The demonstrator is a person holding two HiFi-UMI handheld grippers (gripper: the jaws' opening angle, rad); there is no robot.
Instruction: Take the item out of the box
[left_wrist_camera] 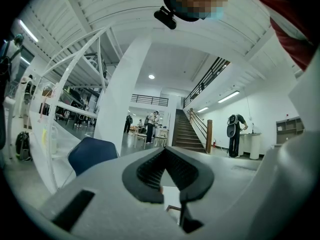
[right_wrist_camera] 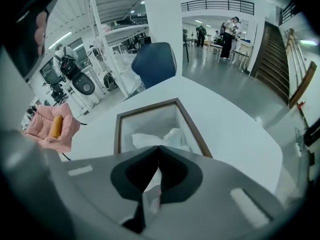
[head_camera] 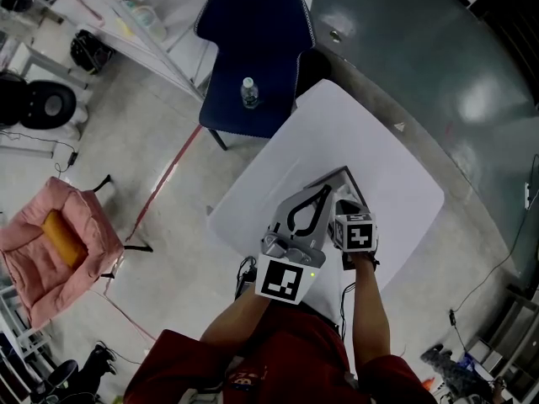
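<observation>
navy chair (head_camera: pixel 253 40): bottle (head_camera: pixel 248 93) upright on seat | pink armchair (head_camera: pixel 34 251): orange cushion (head_camera: pixel 65 236) on it

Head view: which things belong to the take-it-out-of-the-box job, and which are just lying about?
Job:
- box on the white table
- plastic-wrapped item inside the box
- right gripper, shut on the wrap
- left gripper, shut

Lying about:
- blue chair with a bottle
- pink chair with an orange cushion
</observation>
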